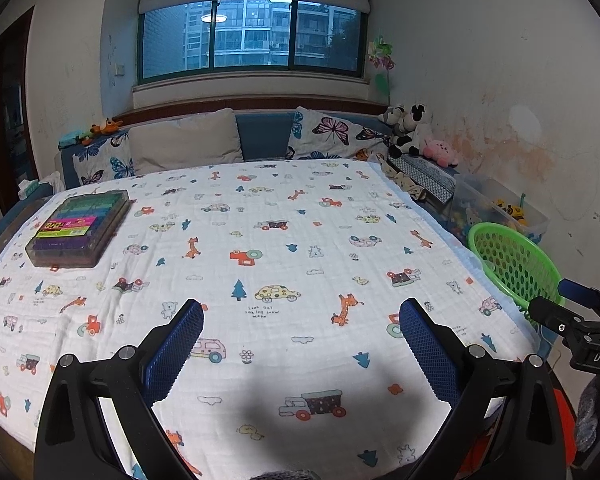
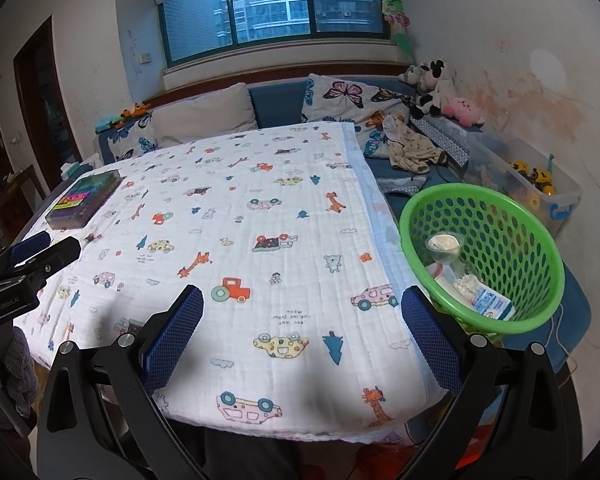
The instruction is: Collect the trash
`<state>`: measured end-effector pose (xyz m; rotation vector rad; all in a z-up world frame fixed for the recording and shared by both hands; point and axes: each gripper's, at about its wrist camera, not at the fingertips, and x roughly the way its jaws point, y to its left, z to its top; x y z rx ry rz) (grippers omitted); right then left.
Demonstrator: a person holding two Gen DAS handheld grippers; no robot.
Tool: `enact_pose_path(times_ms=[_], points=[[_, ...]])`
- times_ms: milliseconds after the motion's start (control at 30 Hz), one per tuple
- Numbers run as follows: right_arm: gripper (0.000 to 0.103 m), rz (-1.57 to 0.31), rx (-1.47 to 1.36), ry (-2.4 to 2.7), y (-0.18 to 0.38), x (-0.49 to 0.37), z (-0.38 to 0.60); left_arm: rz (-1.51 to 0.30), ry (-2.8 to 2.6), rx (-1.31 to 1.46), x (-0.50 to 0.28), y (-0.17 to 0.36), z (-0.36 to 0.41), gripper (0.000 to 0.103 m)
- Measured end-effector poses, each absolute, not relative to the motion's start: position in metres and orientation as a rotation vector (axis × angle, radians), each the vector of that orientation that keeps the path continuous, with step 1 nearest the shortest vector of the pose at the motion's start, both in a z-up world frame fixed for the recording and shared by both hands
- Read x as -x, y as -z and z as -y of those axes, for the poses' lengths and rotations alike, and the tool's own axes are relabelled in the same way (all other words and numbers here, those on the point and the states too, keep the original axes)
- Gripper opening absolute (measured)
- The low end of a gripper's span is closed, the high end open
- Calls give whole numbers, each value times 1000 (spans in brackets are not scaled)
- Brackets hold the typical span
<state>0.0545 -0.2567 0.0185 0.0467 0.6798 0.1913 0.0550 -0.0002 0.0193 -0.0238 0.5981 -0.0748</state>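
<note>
A green perforated basket [image 2: 512, 216] stands off the table's right edge; in the left wrist view the basket [image 1: 512, 260] shows only partly. Inside lie a clear plastic cup [image 2: 443, 245], a white crumpled wad [image 2: 469, 283] and a blue-and-white carton [image 2: 494, 303]. My left gripper [image 1: 302, 320] hovers open over the printed cloth [image 1: 260, 240] near the front edge, nothing between its fingers. My right gripper [image 2: 302, 308] is open too, empty, above the cloth's [image 2: 240, 220] front right part, its right finger [image 2: 428, 340] close beside the basket. Each gripper shows at the other view's edge.
A clear case of coloured pens [image 1: 80, 228] lies at the table's far left, seen as well in the right wrist view [image 2: 84, 198]. Behind are a sofa with pillows [image 1: 184, 142], plush toys [image 1: 410, 128] and a clear toy bin [image 2: 532, 184] by the wall.
</note>
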Motion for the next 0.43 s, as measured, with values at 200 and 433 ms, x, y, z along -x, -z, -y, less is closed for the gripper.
enact_pose_path(times_ms=[200,433], points=[[99,-681,-49,-194,-18,-55,256,-604,66,26,-56,-20,0,95],[99,-686,-46,-200,-15,-55,255,-603,60,26,-58,-18,0,95]])
